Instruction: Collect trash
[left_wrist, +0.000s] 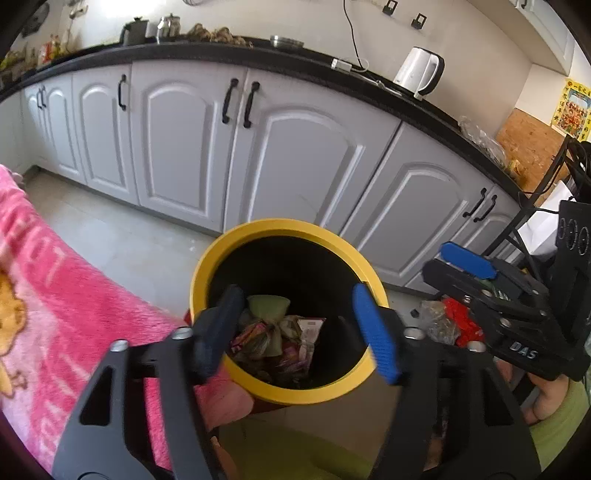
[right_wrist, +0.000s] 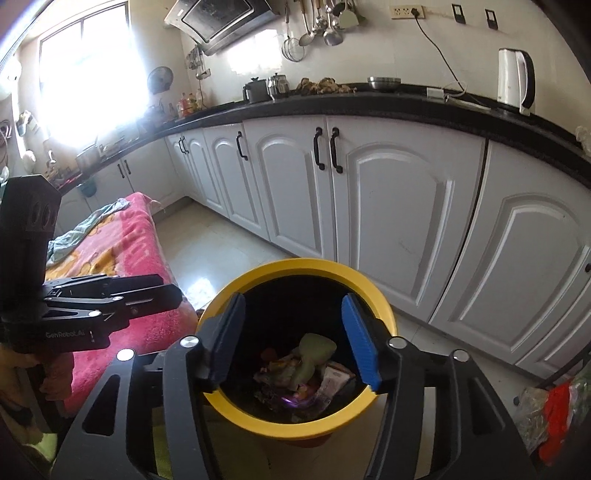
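Hovering low in both frames, the left tongs (left_wrist: 295, 332) and right tongs (right_wrist: 295, 339) stand spread wide with nothing between their blue pads, each framing the mouth of the yellow bin (left_wrist: 221, 251), which sits directly beneath and just ahead of them at lower centre. Inside the bin, crumpled wrappers and a greenish wad (right_wrist: 314, 350) lie heaped at the bottom, touching neither tongs; more loose trash (right_wrist: 554, 417) lies on the floor at lower right, nearer the right hand. Beyond stand the white cabinets (right_wrist: 388, 192) and dark worktop (right_wrist: 369, 101).
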